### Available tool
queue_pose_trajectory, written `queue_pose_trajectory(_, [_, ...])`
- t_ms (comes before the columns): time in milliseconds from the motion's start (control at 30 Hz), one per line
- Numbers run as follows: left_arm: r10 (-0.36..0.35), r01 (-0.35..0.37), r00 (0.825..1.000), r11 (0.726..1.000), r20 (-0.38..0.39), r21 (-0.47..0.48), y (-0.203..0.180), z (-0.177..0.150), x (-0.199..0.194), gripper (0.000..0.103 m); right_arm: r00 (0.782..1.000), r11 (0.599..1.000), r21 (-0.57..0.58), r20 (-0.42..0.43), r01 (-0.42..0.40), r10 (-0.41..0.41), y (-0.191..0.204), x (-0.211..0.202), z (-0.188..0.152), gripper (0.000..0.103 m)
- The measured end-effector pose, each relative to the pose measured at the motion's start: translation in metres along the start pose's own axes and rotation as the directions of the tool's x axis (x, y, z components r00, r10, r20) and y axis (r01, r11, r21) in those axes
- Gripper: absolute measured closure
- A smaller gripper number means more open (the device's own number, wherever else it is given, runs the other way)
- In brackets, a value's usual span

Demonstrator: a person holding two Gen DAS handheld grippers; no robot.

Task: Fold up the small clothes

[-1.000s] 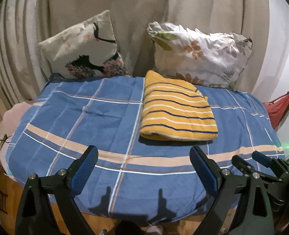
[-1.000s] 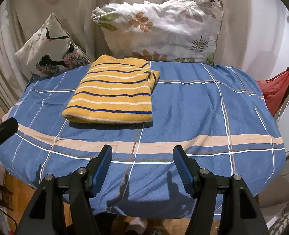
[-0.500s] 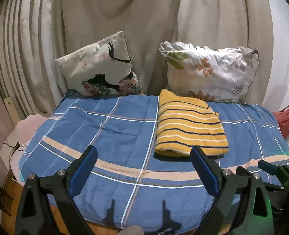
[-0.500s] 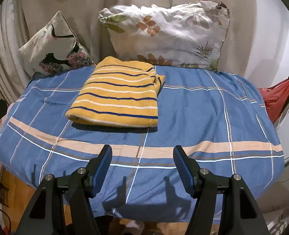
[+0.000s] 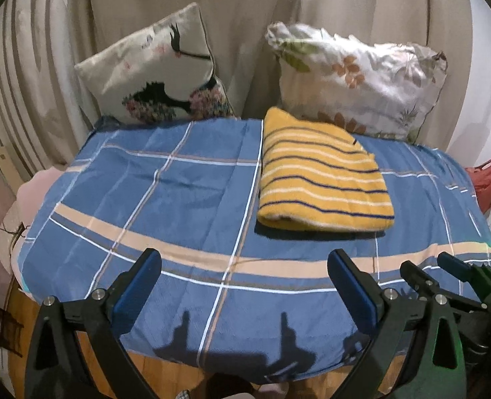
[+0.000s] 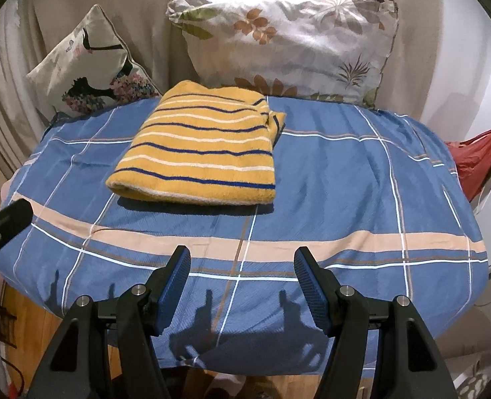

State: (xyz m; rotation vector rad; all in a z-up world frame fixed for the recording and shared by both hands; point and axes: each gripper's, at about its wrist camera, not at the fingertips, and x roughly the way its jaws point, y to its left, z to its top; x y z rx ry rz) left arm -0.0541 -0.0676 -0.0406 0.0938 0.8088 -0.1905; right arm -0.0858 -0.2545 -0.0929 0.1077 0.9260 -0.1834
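Left wrist view — folded yellow striped garment point(image 5: 322, 179), checked blue cloth point(image 5: 165, 199)

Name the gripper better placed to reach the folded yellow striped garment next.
Right, probably. The folded yellow striped garment lies nearer its centreline; the right gripper is open and empty. For the left gripper, also open, it lies off right.

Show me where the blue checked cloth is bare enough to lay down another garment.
The blue checked cloth is bare left of the folded striped garment, up to the bird cushion. It is also bare right of the garment toward the red bag, and along the near tan stripe ahead of both open grippers. It is crowded at the back, where the garment reaches the floral pillow.
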Motion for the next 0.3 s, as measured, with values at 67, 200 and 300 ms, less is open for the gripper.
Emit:
queue_pose_trajectory(67, [-0.004, 0.004, 1.000, 1.000, -0.022, -0.005, 0.002, -0.001, 0.006, 0.003, 1.000, 1.000, 0.001, -0.013, -0.002, 0.002, 0.000, 0.005, 0.000, 0.034])
queue_pose_trajectory(200, [-0.001, 0.001, 0.999, 1.000, -0.045, -0.008, 0.003, -0.001, 0.013, 0.003, 0.999, 1.000, 0.002, -0.032, 0.000, 0.001, 0.002, 0.012, 0.000, 0.034])
queue_pose_trajectory(300, [-0.006, 0.005, 0.998, 1.000, -0.056, -0.008, 0.003, 0.002, 0.018, 0.003, 0.999, 1.000, 0.002, -0.040, 0.002, -0.002, 0.002, 0.016, 0.003, 0.034])
